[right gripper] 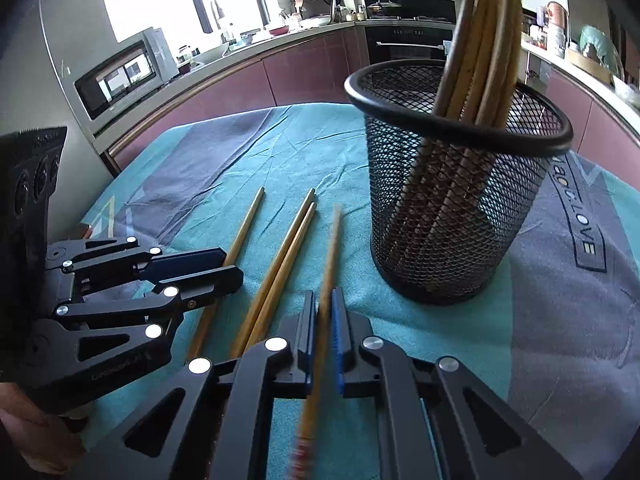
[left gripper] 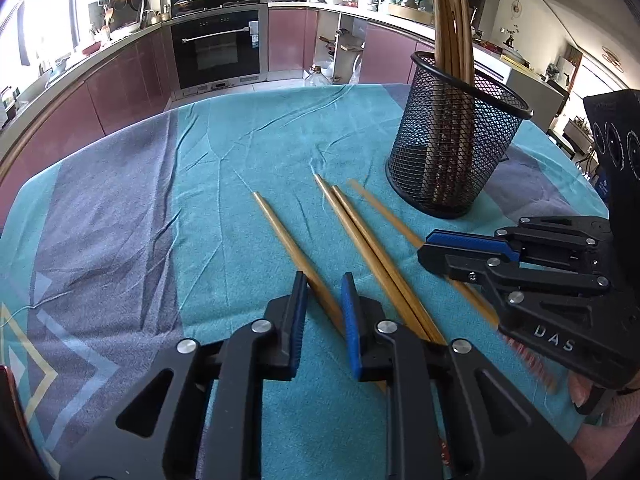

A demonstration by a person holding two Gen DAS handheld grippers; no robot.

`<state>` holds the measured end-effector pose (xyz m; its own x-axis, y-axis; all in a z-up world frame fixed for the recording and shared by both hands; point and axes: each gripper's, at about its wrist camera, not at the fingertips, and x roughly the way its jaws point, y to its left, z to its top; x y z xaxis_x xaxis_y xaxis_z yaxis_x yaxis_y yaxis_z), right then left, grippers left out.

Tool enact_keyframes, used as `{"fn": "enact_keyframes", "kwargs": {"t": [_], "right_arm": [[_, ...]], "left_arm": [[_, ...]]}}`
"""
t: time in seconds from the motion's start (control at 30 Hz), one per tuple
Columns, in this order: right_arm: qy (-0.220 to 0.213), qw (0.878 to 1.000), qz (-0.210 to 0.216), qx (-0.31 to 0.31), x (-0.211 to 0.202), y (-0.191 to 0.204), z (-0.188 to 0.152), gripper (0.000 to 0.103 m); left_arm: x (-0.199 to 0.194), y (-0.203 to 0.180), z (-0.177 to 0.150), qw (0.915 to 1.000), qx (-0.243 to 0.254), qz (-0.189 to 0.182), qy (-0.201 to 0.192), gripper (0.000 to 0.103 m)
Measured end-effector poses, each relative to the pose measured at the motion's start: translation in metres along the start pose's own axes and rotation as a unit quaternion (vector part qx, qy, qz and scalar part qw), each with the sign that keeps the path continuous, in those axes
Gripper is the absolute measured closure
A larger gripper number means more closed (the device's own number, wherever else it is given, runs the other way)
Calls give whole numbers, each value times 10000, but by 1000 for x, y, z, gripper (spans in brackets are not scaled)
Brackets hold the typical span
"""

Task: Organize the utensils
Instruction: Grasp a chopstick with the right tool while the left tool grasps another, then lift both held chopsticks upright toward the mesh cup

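On the table's teal cloth [left gripper: 248,140], the right gripper [right gripper: 325,312] clamps one blurred tan wooden chopstick [right gripper: 330,256], the left gripper [left gripper: 324,300] stands open astride another chopstick [left gripper: 292,244], a pair [left gripper: 360,236] lies between, near the black mesh holder [left gripper: 452,152] of upright chopsticks.

The left gripper [left gripper: 324,300] hovers with its jaws apart around one chopstick [left gripper: 294,250] lying on the teal cloth [left gripper: 224,168]. Just beside it lie a pair of chopsticks [left gripper: 368,248]. The right gripper [left gripper: 444,254] pinches a fourth chopstick [left gripper: 384,210] near the mesh holder [left gripper: 456,136] of upright chopsticks.
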<state>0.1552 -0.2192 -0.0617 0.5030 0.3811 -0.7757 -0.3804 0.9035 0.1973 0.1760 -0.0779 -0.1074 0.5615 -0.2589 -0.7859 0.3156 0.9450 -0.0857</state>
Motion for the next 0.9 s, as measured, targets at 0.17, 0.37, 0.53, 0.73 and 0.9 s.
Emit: {"fn": "enact_keyframes", "kwargs": {"t": [0.17, 0.37, 0.53, 0.73, 0.9], "right_arm": [[-27, 10000, 84, 22, -4, -1, -1, 98], [-169, 9994, 286, 45, -18, -1, 0, 98], [-350, 9984, 436, 33, -34, 0, 2, 98], [-570, 9967, 577, 45, -51, -1, 4, 98], [-838, 9944, 641, 85, -70, -4, 7, 98]], "left_arm": [[-3, 2, 0, 9999, -82, -69, -18, 94], [-13, 4, 1, 9997, -123, -187, -133, 95], [-28, 10, 5, 9986, -216, -399, -262, 95], [-45, 12, 11, 9963, -289, -684, -434, 96], [-65, 12, 17, 9932, -303, -910, -652, 96]]}}
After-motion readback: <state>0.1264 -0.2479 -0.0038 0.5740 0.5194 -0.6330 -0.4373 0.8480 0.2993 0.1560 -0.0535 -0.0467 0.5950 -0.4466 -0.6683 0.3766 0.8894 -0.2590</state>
